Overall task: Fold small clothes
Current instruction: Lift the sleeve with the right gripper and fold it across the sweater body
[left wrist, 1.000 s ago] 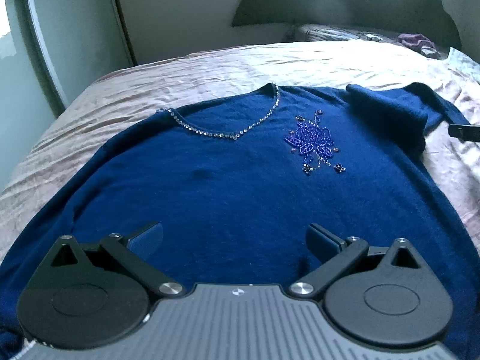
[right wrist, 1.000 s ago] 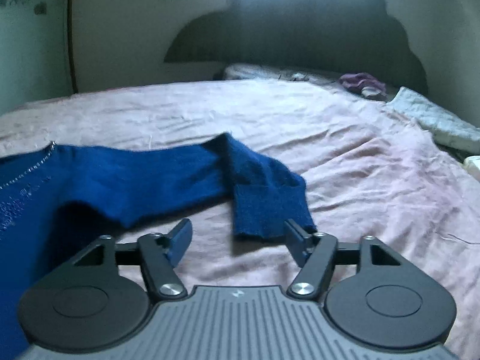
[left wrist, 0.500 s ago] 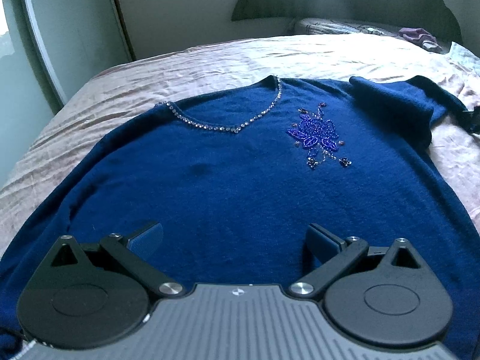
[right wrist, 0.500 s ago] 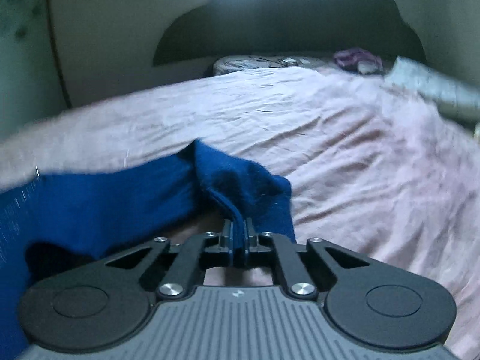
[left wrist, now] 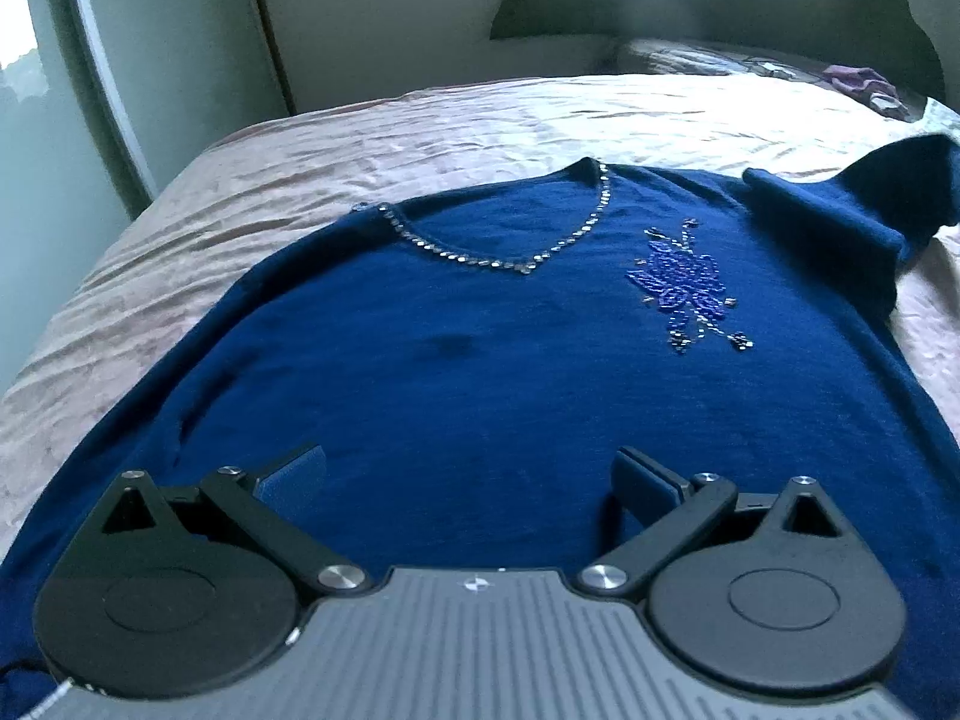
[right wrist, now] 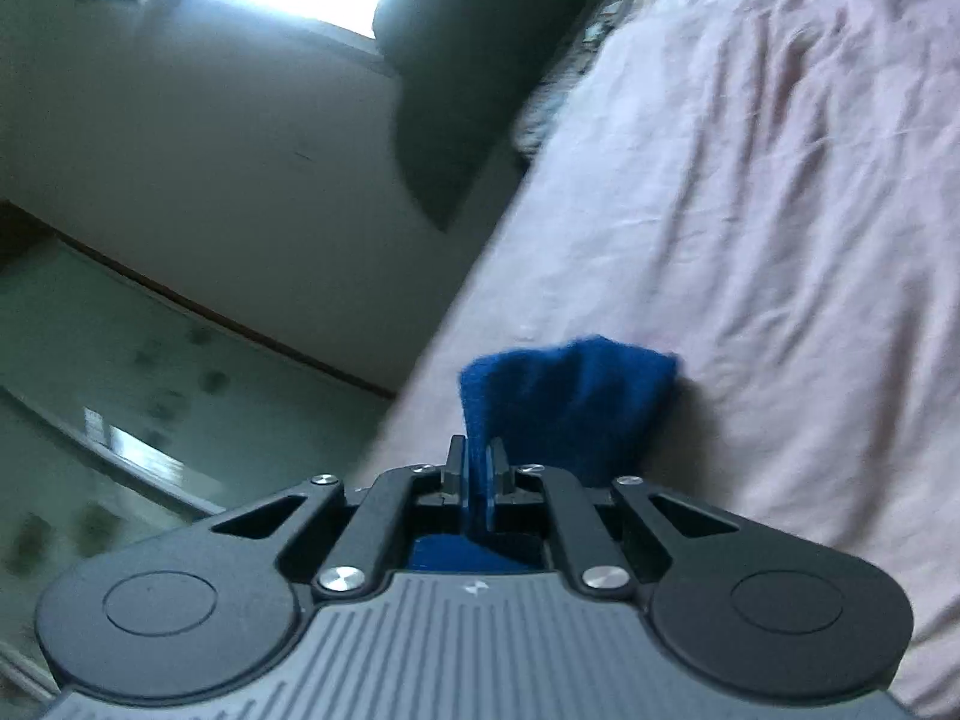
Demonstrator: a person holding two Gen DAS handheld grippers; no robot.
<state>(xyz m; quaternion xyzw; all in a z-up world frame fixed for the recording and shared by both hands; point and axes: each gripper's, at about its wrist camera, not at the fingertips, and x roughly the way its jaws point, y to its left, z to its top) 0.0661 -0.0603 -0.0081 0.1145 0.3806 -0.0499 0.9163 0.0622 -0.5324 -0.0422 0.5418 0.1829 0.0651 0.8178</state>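
Dark blue knitted sweater with a beaded neckline and a beaded flower motif (left wrist: 480, 372) lies face up on the bed's creased pale pink sheet (left wrist: 372, 144), filling the middle of the left wrist view. My left gripper (left wrist: 468, 480) hovers over the lower body panel, jaws spread wide, holding nothing. My right gripper (right wrist: 477, 474) is clamped on the ribbed blue sleeve cuff (right wrist: 570, 396), which bunches up above the pads at frame centre; the right camera is tilted hard, so the bed runs diagonally up the right side. In the left view the raised sleeve (left wrist: 900, 180) shows at upper right. I judge this the sleeve-fold step: next I carry the cuff inward across the chest, lay it flat, then release.
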